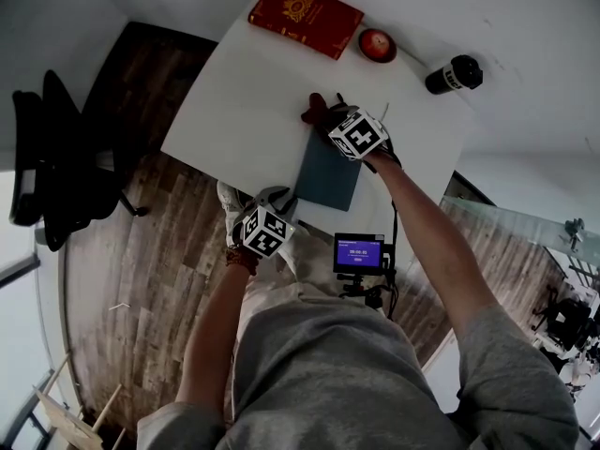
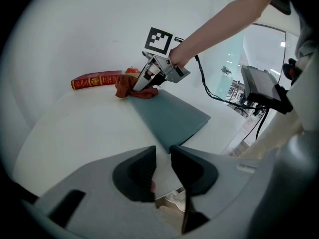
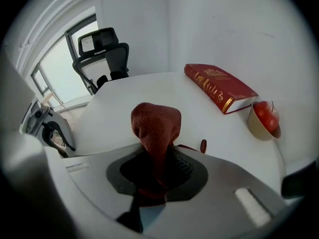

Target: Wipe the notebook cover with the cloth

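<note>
A dark teal notebook [image 1: 328, 172] [image 2: 172, 116] lies flat on the white table [image 1: 244, 111], near its front edge. My right gripper [image 1: 325, 117] [image 2: 142, 86] [image 3: 157, 171] is shut on a red cloth [image 1: 317, 112] [image 2: 133, 90] [image 3: 155, 128], which bunches up past the fingertips. The cloth rests at the notebook's far end. My left gripper [image 1: 272, 202] [image 2: 163, 156] hovers at the table's front edge, just short of the notebook's near corner. Its jaws stand a little apart, and only the white tabletop shows between them.
A red hardback book [image 1: 305, 17] [image 3: 219, 87] lies at the back of the table, beside a small bowl holding a red apple [image 1: 377, 45] [image 3: 264, 118] and a black bottle [image 1: 453, 75]. A black office chair [image 1: 56, 157] stands left; a small camera screen [image 1: 359, 254] sits in front.
</note>
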The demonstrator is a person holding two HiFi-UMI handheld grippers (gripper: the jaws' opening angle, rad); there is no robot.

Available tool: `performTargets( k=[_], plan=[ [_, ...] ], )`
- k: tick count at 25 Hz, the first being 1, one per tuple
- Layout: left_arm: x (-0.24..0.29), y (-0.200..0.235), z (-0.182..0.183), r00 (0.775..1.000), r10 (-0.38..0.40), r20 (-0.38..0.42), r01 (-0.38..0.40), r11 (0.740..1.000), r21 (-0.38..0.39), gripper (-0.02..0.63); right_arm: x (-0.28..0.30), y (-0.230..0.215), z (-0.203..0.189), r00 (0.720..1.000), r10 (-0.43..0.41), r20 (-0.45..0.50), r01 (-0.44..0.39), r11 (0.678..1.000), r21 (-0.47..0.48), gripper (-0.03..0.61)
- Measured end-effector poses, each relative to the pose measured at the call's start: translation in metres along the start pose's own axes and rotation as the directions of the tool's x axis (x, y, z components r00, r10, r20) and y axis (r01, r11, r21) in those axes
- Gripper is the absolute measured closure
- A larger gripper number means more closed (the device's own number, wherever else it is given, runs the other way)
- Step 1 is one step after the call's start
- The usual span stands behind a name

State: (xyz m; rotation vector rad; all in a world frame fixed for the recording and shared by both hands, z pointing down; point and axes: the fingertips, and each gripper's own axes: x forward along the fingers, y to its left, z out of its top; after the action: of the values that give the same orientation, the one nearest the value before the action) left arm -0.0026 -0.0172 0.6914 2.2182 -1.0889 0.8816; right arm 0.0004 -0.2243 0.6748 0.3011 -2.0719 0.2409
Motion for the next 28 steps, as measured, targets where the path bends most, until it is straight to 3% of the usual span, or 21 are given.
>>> performTargets(
  k=[11, 28],
  plan=[
    [0.002, 0.000, 0.000, 1.000, 0.001, 0.003, 0.000, 1.000, -0.002, 0.520, -0.006, 0.016, -0.003, 1.000, -0.024, -0.007, 0.023, 0.992, -0.126, 0.491],
    [0.001, 0.000, -0.001, 1.000, 0.018, -0.004, -0.018, 1.000, 0.007, 0.520, -0.012, 0.059, -0.023, 0.997, 0.060, -0.052, -0.067, 0.989, -0.132, 0.491]
  ],
)
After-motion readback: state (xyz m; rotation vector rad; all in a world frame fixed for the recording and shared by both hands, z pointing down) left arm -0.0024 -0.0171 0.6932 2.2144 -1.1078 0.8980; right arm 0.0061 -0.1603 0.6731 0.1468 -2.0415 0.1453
